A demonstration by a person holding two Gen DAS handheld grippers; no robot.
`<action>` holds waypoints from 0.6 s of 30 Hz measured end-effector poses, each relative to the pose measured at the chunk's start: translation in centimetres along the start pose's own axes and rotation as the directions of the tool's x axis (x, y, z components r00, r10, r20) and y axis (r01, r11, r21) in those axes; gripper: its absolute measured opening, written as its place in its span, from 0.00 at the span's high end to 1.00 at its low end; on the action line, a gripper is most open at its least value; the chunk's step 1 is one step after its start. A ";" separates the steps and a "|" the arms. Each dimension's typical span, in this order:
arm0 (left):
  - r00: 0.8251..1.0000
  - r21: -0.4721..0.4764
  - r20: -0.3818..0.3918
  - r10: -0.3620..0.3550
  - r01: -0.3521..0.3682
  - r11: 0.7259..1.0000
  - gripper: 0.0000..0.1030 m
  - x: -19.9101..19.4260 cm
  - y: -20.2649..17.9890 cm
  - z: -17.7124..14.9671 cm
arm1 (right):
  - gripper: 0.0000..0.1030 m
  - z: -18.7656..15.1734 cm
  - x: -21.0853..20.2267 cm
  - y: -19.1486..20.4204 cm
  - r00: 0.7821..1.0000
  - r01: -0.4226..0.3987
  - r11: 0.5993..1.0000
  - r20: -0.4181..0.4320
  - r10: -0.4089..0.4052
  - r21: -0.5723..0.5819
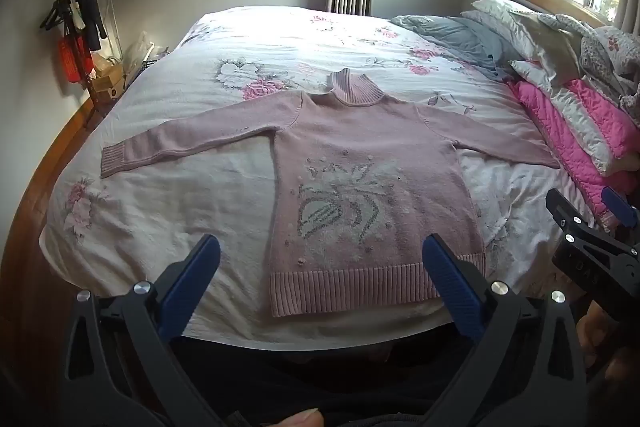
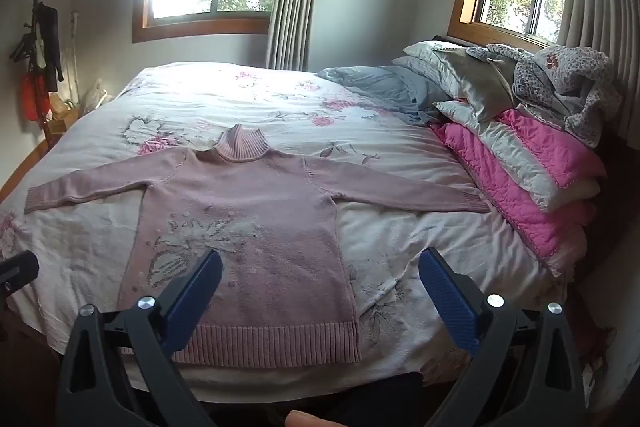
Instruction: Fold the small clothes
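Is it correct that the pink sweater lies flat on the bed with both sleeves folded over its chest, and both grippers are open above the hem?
Not quite. The pink sweater lies flat on the bed, but both sleeves are spread straight out to the sides, not folded; the left wrist view shows this. The left gripper and right gripper are open near the hem, as stated.

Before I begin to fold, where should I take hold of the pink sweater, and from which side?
Probably at the two sleeve cuffs. The pink sweater lies flat, face up, sleeves spread wide. The left gripper and right gripper are both open near the hem, so each could come from its own side, pinch a ribbed cuff edge and bring the sleeve across the body.
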State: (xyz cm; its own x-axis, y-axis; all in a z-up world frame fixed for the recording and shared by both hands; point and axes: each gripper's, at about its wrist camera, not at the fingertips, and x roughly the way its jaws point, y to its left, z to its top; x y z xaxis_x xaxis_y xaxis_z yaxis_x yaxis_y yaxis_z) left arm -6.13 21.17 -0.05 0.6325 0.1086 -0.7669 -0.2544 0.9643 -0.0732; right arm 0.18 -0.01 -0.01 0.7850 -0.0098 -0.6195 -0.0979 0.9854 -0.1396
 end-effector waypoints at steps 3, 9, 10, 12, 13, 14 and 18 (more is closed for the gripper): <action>1.000 0.002 -0.008 0.004 -0.004 1.000 0.03 0.1 0.0 0.0 | 0.04 0.0 -0.1 -0.1 1.000 0.004 1.000 0.010 -0.004 -0.003; 1.000 0.002 -0.001 0.003 -0.003 1.000 0.03 0.2 -0.1 0.0 | 0.04 0.1 0.1 0.4 1.000 -0.001 1.000 0.008 0.001 0.008; 1.000 0.004 0.000 0.007 -0.007 1.000 0.03 0.2 -0.1 0.0 | 0.04 0.1 0.1 0.4 1.000 -0.001 1.000 0.009 0.000 0.012; 1.000 0.004 -0.002 0.007 -0.007 1.000 0.03 0.1 -0.2 0.0 | 0.04 0.1 0.2 0.3 1.000 -0.001 1.000 0.009 0.001 0.017; 1.000 0.004 0.000 0.009 -0.009 1.000 0.03 0.0 -0.2 0.0 | 0.04 0.1 0.3 0.3 1.000 -0.002 1.000 0.006 0.002 0.019; 1.000 0.002 0.001 0.010 -0.010 1.000 0.03 0.3 -0.2 0.1 | 0.04 0.1 0.4 0.2 1.000 -0.002 1.000 0.004 0.002 0.020; 1.000 -0.004 0.000 0.010 -0.010 1.000 0.03 0.3 -0.1 -0.1 | 0.04 -0.3 0.1 -0.1 1.000 -0.008 1.000 0.009 0.008 -0.002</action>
State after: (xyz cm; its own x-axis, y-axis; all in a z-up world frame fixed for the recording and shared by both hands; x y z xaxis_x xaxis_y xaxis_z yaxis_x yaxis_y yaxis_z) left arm -5.93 21.09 -0.34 0.6301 0.1180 -0.7675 -0.2635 0.9622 -0.0683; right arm 0.09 -0.13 -0.35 0.7898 -0.0007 -0.6134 -0.1049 0.9851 -0.1361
